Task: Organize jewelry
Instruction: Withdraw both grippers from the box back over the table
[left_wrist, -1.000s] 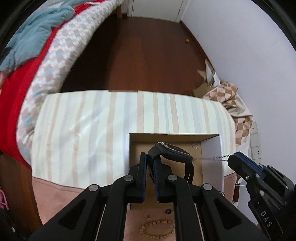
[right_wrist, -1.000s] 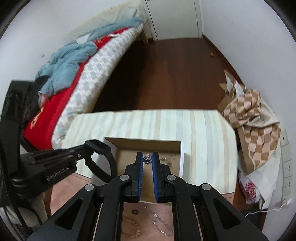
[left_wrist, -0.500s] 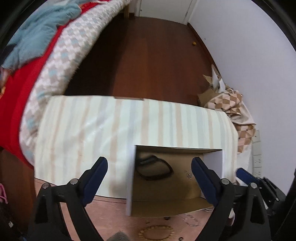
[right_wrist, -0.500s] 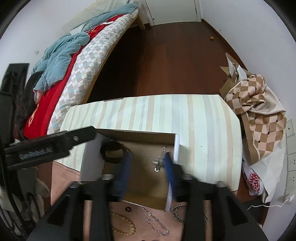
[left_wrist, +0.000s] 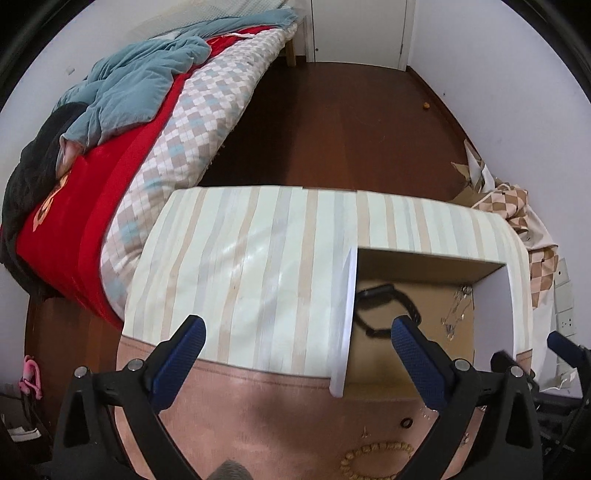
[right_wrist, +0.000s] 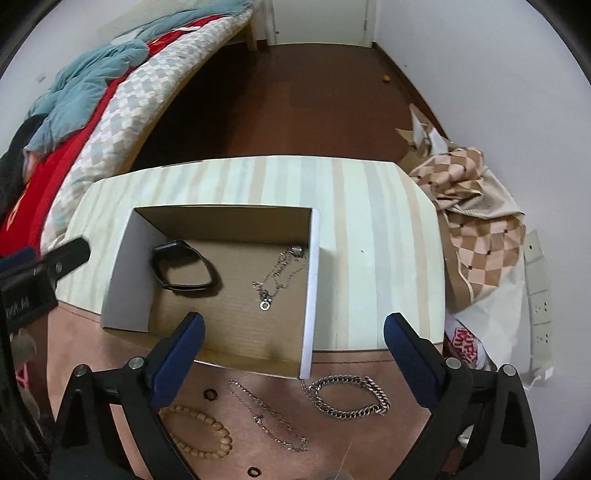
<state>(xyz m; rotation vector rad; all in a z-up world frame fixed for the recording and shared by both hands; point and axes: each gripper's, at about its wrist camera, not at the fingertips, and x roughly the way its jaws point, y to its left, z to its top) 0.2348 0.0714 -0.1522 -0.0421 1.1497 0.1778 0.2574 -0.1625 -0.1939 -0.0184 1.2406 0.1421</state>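
Note:
An open cardboard box (right_wrist: 123, 273) lies on the striped table; it also shows in the left wrist view (left_wrist: 345, 317). Inside lie a black watch band (right_wrist: 184, 267) (left_wrist: 384, 306) and a thin silver necklace (right_wrist: 280, 273) (left_wrist: 456, 312). In front of the box lie a wooden bead bracelet (right_wrist: 201, 430) (left_wrist: 376, 458), a thin silver chain (right_wrist: 269, 415), a thick silver chain bracelet (right_wrist: 349, 397) and a small black ring (right_wrist: 210, 394) (left_wrist: 406, 422). My right gripper (right_wrist: 293, 345) is open and empty above the box's front edge. My left gripper (left_wrist: 301, 350) is open and empty, left of the box.
A bed (left_wrist: 147, 122) with a red cover and blue blanket stands to the left. Checked cloth and cardboard scraps (right_wrist: 476, 206) lie to the right by the wall. Dark wooden floor (right_wrist: 295, 92) lies beyond the table. A pinkish cloth (right_wrist: 92, 354) covers the table's near part.
Both grippers opened: the left let the watch band fall into the box, the right let go of the necklace there. Both then drew back and up, the left shifting left.

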